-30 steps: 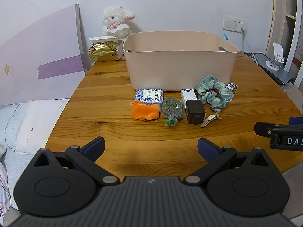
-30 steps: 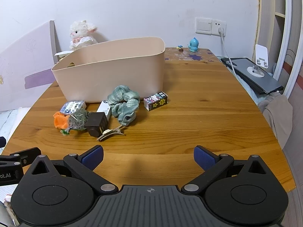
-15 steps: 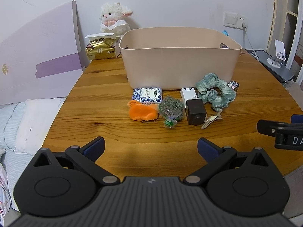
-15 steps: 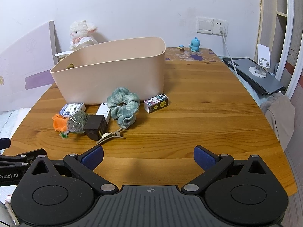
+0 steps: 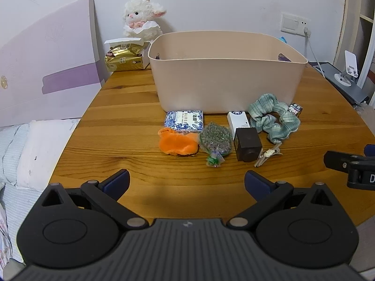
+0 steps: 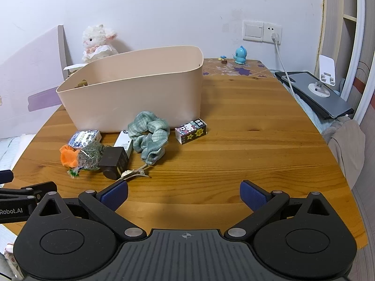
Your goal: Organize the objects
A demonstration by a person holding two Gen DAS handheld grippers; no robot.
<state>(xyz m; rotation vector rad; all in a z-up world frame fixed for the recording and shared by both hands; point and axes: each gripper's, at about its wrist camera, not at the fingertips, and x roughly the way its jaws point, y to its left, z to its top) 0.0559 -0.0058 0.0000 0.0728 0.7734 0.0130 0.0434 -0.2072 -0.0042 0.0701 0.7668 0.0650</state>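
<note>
The sorting has barely begun, as far as I can judge. A row of small things lies on the desk [image 5: 131,140] in front of the bin [image 5: 225,79], left to right: orange cloth [image 5: 177,144], blue-and-white packet [image 5: 184,120], mesh sachet [image 5: 215,139], white box [image 5: 238,120], black cube [image 5: 247,144], hair clip [image 5: 267,155], green scrunchie [image 5: 273,119] and cartoon box [image 5: 295,109]. All of them probably belong in the bin.

The left hand-held gripper [image 5: 187,183] is spread wide and empty, hovering over the near desk edge. The right hand-held gripper [image 6: 184,193] is likewise spread and empty.

The left view shows a gold tissue pack [image 5: 124,59] beside the bin; its high front wall hides the inside. The right view looks partly in, showing one small brownish item [image 6: 81,84] already there, and shows the cartoon box [image 6: 191,131] in full.
</note>
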